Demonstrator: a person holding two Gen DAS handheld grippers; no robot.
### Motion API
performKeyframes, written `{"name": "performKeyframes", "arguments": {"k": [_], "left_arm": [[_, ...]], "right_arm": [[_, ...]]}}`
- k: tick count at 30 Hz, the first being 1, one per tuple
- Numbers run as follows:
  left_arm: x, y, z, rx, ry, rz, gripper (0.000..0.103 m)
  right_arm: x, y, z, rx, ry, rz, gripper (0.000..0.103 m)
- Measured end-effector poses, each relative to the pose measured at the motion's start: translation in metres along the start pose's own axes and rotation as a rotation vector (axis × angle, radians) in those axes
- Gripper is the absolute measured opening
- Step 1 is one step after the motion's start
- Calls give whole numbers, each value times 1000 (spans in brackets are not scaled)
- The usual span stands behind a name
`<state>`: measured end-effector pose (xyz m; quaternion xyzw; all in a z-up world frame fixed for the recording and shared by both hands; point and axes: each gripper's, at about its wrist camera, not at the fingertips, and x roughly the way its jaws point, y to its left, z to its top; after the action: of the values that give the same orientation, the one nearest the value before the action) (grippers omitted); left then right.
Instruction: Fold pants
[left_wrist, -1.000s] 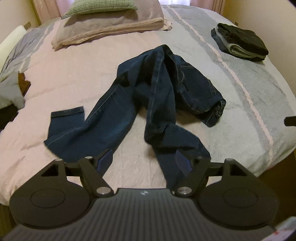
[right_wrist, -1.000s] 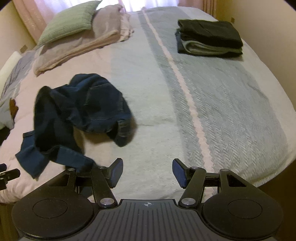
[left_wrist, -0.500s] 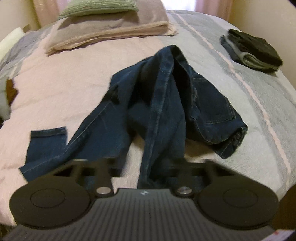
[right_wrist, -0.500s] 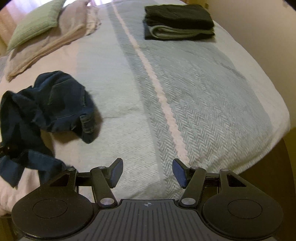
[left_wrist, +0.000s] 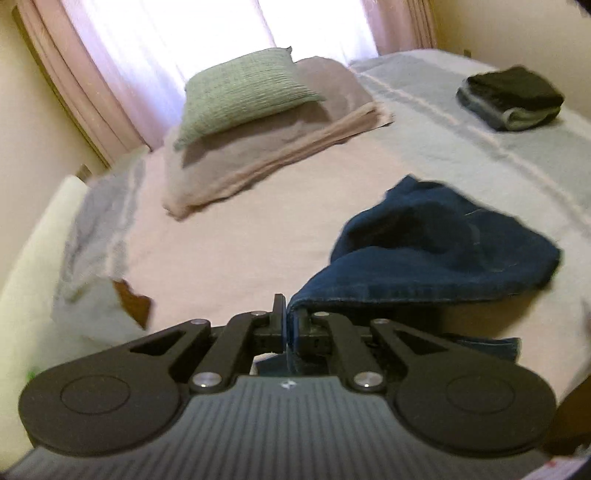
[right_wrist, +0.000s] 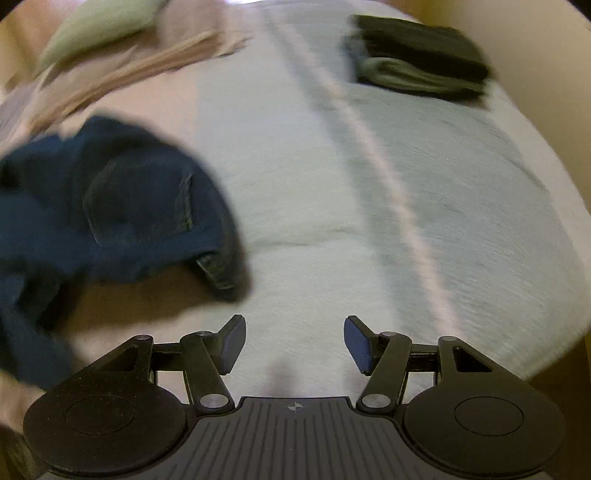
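On the bed (left_wrist: 258, 240), left gripper (left_wrist: 286, 325) clamps the jeans (left_wrist: 443, 251); right gripper (right_wrist: 294, 343), at their 4 o'clock, gapes with nothing between its fingers.

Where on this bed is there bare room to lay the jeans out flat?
Widest free patch: the blue-grey bedspread between the jeans and the folded dark clothes. A pink stretch lies bare between jeans and pillow stack. The bed's left part is crowded.

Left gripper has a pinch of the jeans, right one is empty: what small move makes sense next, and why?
Probably bring the open right gripper left onto the bunched waist end of the jeans. The left gripper is shut on one leg's edge, but the jeans lie crumpled on the bed, so a second grip would let them be stretched flat.
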<state>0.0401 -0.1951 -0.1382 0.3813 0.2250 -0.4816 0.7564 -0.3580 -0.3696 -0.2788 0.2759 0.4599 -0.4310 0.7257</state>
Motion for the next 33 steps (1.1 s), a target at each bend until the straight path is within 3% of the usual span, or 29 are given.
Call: {"name": "performKeyframes", "arguments": {"k": [3,8,10,16,18,21,25,29,33], "left_arm": [[18,19,-10,46,52,15,4],[45,35,-45,51,146,35,4],[51,37,-56,34,168,37,4],[57,40,-77,3,189,53,4],[59,43,-78,-9,191,55,4],[53,44,-76,-5,185,57,4],[50,72,-56,-45,144,75,4],[46,109,-7,-8,1,125,4],[63,158,57,28,-162,197,4]], "right_arm": [[35,44,-14,-229,10,-26,56],[72,102,-36,-625,-87,-82,56],[83,119,-45,-733,-98,-57,56],[107,139,-50,-741,-123,-93,55],[103,135,-40,-698,-132,-79,33],[66,122,-13,-614,-195,-35,15],[-8,107,35,-540,-353,5,10],[-71,116,106,-526,-553,-25,7],[-78,142,208,-578,-731,-70,7]]}}
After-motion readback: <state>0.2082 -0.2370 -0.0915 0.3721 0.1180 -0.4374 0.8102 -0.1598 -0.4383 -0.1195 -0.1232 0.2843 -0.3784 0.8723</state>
